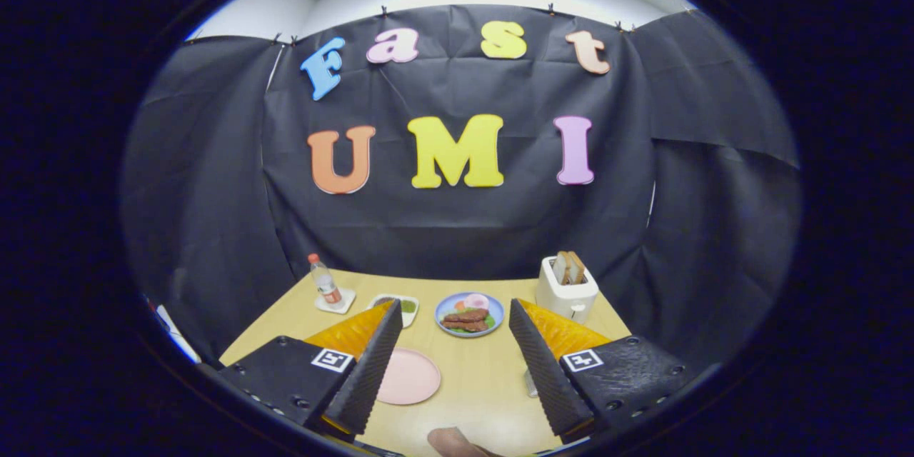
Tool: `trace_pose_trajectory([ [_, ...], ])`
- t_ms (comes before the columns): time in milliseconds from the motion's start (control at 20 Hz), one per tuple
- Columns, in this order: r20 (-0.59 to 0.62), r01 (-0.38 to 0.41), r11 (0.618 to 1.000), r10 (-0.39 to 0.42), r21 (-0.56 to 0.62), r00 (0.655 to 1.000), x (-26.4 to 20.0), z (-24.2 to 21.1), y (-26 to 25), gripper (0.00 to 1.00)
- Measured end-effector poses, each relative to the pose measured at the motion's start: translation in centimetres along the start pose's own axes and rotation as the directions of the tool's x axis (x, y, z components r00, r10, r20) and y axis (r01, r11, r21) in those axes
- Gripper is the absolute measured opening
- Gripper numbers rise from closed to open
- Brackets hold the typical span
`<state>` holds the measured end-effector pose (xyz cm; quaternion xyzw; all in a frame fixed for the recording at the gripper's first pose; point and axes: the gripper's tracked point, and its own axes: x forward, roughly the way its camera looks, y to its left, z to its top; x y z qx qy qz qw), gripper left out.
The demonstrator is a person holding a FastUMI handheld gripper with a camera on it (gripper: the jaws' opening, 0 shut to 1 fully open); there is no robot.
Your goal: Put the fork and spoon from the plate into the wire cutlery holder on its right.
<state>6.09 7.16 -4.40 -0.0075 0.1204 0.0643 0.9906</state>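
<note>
My tool (451, 360) hangs with ribbed black fingers apart above the pale wooden table (471, 385), flat round pink plate (408, 375) between them.

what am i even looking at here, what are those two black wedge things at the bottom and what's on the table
Those wedges are the two fingers of a handheld gripper; a person carries it, and the camera rides on it, looking forward. The fingers stand open, holding nothing. On the light wooden table, a round pink plate lies between them beside the left finger. Beyond them sit a blue plate of food, a small white dish, a clear plastic bottle on a white coaster, and a white toaster with bread in it. Something small and metallic peeks out beside the right finger; I cannot tell what.
</note>
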Motion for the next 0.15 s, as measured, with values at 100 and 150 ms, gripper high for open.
trace_pose_trajectory([
  [100,0.036,0.007,1.0,-0.007,-0.003,0.999,-0.66,0.26,0.65,0.9],
  [150,0.046,0.011,1.0,-0.01,-0.009,0.999,-0.95,0.34,0.89,0.9],
])
